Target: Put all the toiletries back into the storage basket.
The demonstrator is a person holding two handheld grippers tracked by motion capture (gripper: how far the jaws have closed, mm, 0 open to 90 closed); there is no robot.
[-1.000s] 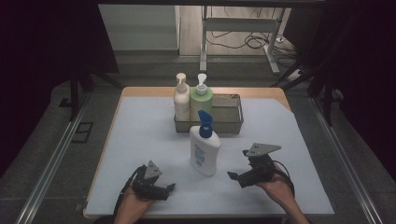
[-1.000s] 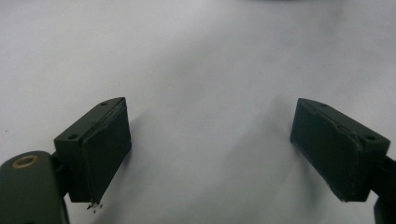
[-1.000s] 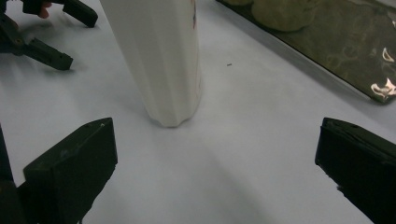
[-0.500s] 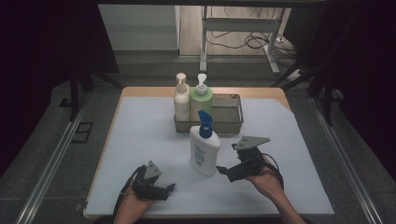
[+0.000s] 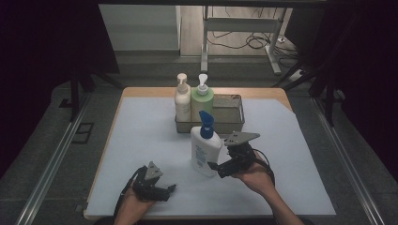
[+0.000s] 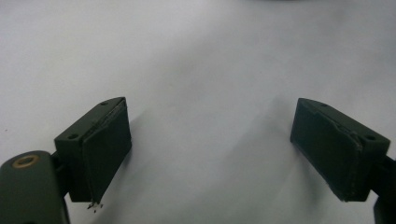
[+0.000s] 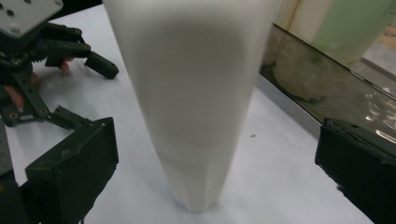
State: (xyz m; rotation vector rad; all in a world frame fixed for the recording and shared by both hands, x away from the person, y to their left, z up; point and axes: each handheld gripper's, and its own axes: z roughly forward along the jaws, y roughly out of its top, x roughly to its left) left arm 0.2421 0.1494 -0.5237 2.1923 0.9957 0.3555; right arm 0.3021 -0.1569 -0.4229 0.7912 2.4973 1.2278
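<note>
Currently the right gripper [image 5: 215, 168] sits at the base of the white bottle [image 5: 204, 152], jaws spread wide with nothing clamped. In the right gripper view the bottle [image 7: 194, 93] stands between the two jaws with a gap on each side, so no contact that I can see. The bottle is upright on the white table cover [image 5: 141, 131], blue pump cap [image 5: 206, 123] on top, just in front of the metal tray [image 5: 232, 123].

The tray sits at the far middle of the table. It holds a cream pump bottle [image 5: 182, 101] and a green pump bottle [image 5: 202, 101], side by side at its left end, both upright. The right half of the tray looks bare metal; in the right gripper view its wall [image 7: 303, 84] runs behind the white bottle, with the green bottle [image 7: 355, 28] beyond.

The left gripper [image 5: 170, 189] rests low at the near left of the table, well apart from the bottle, held in the person's left hand [image 5: 136, 204]. Its own view shows both jaws apart over the plain cover [image 6: 205, 70], nothing between them. The right gripper view also catches that left gripper [image 7: 100, 65] off to the side.
</note>
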